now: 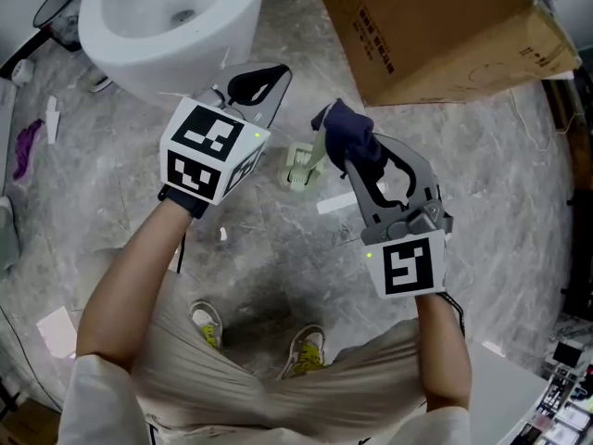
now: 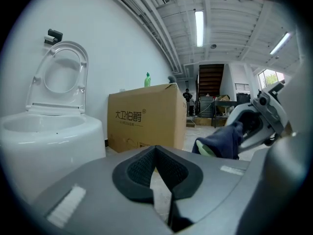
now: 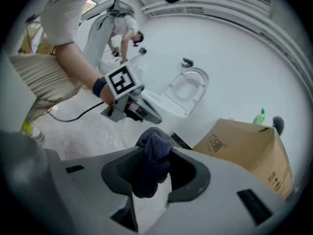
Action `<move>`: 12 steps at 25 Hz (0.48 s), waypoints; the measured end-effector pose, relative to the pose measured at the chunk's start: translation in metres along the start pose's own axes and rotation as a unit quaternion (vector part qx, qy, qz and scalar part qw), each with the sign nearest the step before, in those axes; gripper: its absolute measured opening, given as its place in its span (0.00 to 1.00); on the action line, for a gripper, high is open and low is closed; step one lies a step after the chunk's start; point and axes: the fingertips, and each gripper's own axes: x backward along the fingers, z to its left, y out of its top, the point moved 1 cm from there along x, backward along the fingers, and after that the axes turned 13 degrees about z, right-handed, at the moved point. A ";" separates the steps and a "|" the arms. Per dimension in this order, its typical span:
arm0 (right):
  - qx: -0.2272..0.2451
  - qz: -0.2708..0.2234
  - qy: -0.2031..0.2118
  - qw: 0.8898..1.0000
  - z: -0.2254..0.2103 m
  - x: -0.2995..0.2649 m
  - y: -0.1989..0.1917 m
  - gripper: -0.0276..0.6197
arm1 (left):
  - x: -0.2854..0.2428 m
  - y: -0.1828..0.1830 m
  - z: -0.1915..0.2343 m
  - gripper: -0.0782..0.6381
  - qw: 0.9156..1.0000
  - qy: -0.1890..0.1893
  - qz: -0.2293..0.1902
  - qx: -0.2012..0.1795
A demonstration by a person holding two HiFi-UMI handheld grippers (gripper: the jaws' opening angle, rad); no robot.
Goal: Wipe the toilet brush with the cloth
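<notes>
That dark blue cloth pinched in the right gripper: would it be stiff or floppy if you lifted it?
Likely floppy: the cloth bunches above the jaws of the right gripper and sags below them. Probably light, since a pinch on one fold holds it all. Its fuzzy surface suggests it won't slip easily.

Grey left tool [image 1: 269, 77] and right tool [image 1: 345, 130] bear black-white marker cubes [image 1: 208, 151]; beige trousers [image 1: 241, 378], white sleeves [image 1: 102, 397].

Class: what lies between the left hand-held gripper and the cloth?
The pale green toilet brush, on the floor right beside the cloth; the head view shows it.
</notes>
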 end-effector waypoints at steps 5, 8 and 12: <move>0.092 0.037 0.000 0.995 0.036 -0.019 -0.008 0.25 | -0.001 0.001 0.001 0.10 1.000 -0.001 -0.002 0.006; 0.099 0.054 0.015 0.993 0.045 -0.026 -0.017 0.25 | -0.001 0.002 -0.002 0.10 1.000 -0.005 -0.001 0.003; 0.098 0.064 0.028 0.993 0.050 -0.034 -0.023 0.25 | 0.001 0.001 0.000 0.10 1.000 -0.003 -0.002 0.004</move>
